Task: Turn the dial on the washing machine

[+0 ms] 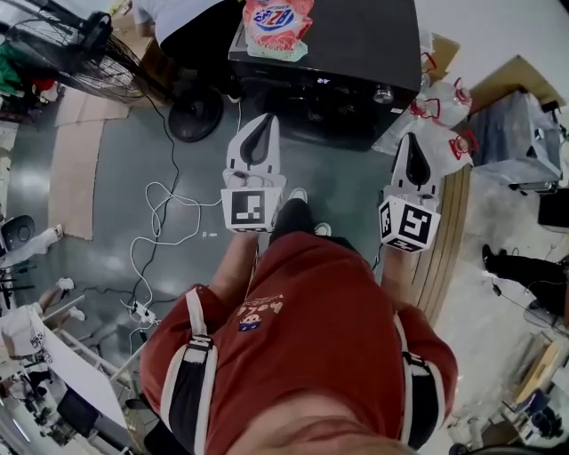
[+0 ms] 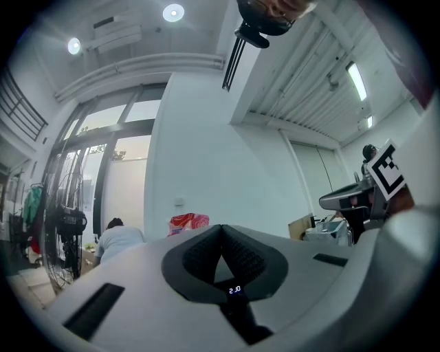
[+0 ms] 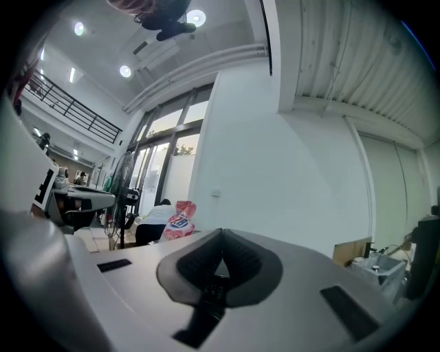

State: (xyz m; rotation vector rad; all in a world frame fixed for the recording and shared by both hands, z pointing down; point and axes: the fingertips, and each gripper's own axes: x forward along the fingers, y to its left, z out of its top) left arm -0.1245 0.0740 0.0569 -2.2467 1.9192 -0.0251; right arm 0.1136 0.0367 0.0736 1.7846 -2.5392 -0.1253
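Note:
The black washing machine (image 1: 356,44) stands ahead of me at the top of the head view, with its silver dial (image 1: 383,93) on the front panel at the right. A red and white detergent bag (image 1: 277,22) lies on its lid. My left gripper (image 1: 268,120) hovers over the floor just short of the machine's front; its jaws are shut with nothing in them (image 2: 221,230). My right gripper (image 1: 412,139) is held below and slightly right of the dial, apart from it, also shut and empty (image 3: 221,234). Neither gripper view shows the dial.
A standing fan (image 1: 80,53) and cardboard sheets (image 1: 76,178) are at the left, and white cables (image 1: 160,213) trail over the floor. Plastic bags (image 1: 444,133) and wooden boards (image 1: 444,240) lie right of the machine. A seated person (image 2: 117,237) is behind the machine.

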